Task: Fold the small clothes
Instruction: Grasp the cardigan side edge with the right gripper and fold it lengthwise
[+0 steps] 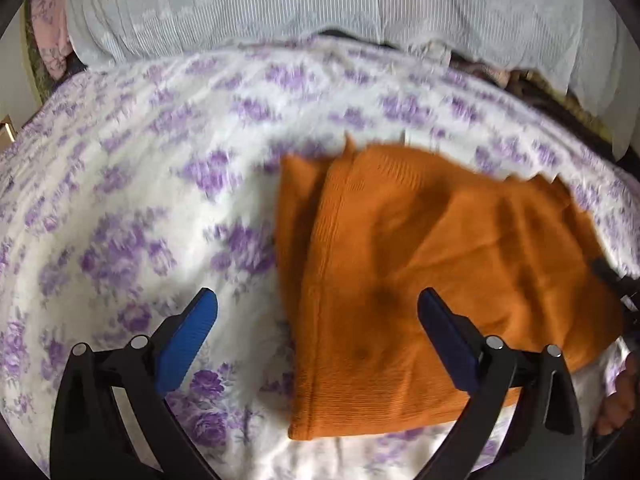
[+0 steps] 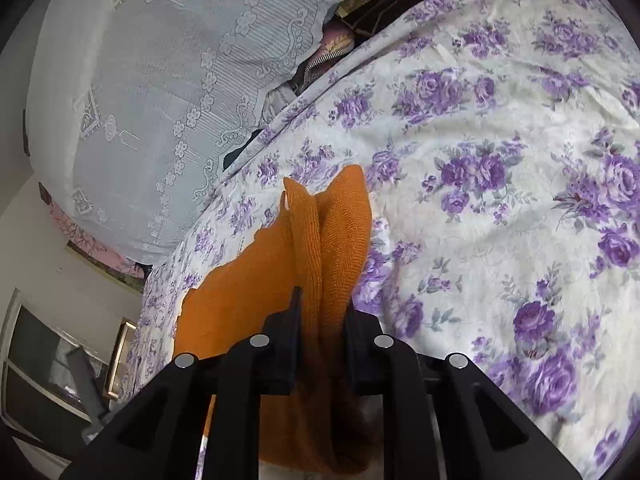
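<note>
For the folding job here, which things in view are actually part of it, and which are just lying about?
Part of the job:
orange knit garment
right gripper, clamped on a bunched fold of it
left gripper, open above it

Lying about:
floral bedspread
white lace cover

The garment (image 1: 420,272) lies on the bedspread (image 1: 140,200), right of centre in the left wrist view, between and beyond the left tongs (image 1: 318,316). Behind it, along the upper frame, sits a lace-covered pile (image 1: 280,4). In the right wrist view, garment folds (image 2: 320,248) rise between the right tongs (image 2: 322,308).
</note>
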Demonstrator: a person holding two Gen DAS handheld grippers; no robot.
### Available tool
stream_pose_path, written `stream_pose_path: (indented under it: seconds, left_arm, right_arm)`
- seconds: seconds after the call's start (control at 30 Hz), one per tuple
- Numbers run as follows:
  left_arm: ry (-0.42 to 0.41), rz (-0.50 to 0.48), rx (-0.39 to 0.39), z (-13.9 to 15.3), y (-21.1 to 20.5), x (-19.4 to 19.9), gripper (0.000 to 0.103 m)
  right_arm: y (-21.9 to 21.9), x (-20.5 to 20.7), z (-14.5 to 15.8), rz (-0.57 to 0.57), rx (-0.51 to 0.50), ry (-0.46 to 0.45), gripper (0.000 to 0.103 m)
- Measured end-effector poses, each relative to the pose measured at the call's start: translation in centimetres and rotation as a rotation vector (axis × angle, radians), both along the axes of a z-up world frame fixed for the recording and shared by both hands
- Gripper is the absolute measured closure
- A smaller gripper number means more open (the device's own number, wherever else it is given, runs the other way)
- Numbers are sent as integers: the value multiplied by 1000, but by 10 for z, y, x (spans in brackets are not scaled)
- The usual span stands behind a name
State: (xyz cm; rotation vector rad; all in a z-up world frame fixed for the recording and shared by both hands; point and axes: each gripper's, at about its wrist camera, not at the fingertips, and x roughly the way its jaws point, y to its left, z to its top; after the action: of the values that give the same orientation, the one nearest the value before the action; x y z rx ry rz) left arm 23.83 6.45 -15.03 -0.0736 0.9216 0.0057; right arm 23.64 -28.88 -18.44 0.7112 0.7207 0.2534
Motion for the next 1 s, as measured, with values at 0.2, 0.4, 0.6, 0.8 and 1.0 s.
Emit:
stream_pose_path:
  seconds: [0.2, 0.4, 0.6, 0.8, 1.0]
  left_arm:
    - [-33, -18, -62, 17, 18, 8, 5]
    - [-54, -48, 13, 14, 27, 7, 5]
    - [-43, -66, -61, 10, 28, 14, 5]
    - [-81, -182, -10, 34, -24, 33, 5]
    - [-1, -225, -69, 34, -61, 79, 5]
  right_arm:
    - [22, -1, 26, -7, -66, -18, 87]
    - [42, 3, 48, -12, -130, -13, 87]
    - [69, -4, 69, 3, -164, -54, 87]
    - [106, -13, 82, 64, -250, -84, 87]
    - [142, -16, 87, 130, -311, -86, 88]
